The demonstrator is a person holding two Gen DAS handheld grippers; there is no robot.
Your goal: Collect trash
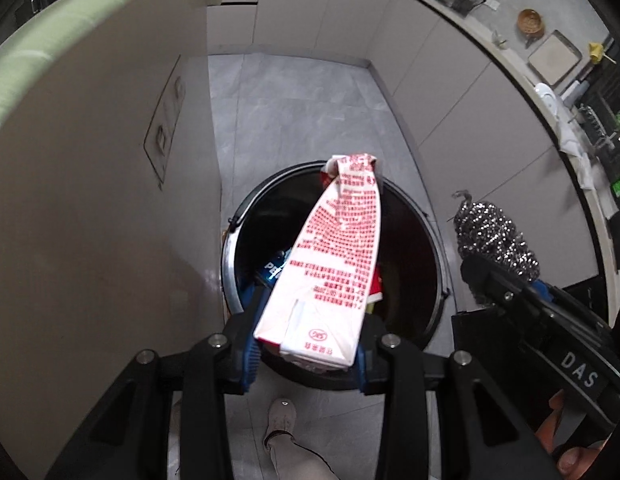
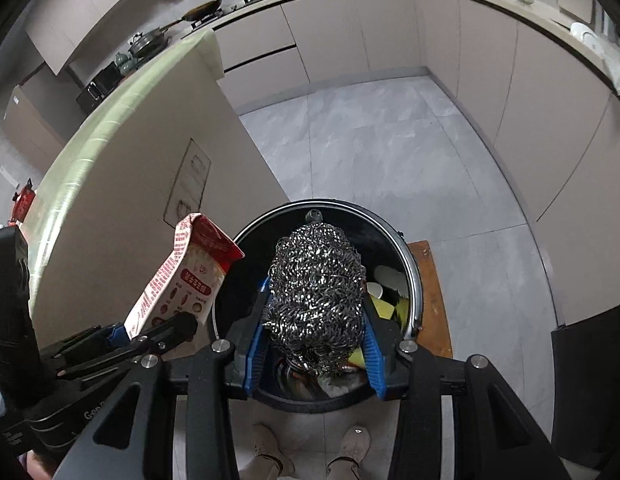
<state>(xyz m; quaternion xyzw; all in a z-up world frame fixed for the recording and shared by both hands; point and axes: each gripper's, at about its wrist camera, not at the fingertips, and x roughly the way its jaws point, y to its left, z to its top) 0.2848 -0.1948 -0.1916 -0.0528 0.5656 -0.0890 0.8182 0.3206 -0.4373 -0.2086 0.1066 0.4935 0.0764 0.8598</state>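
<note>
A white milk carton (image 1: 334,248) with red print is clamped at its base between the blue pads of my left gripper (image 1: 310,316). It juts forward over a round black trash bin (image 1: 229,264) on the floor. My right gripper (image 2: 316,304) is shut on a silvery steel wool scrubber (image 2: 316,264), which hangs above the same bin (image 2: 414,276). The right wrist view shows the carton (image 2: 185,276) and the left gripper (image 2: 149,332) at the left, over the bin's left edge. In the left wrist view the scrubber (image 1: 494,236) and the right gripper (image 1: 482,276) appear at the right.
The bin holds a white cup (image 2: 376,290), yellow scraps (image 2: 384,306) and other trash. A beige island panel (image 1: 89,200) rises close on the left. A wooden board (image 2: 434,300) lies right of the bin. A person's shoes (image 2: 354,448) stand just behind it. Cabinets line the far side.
</note>
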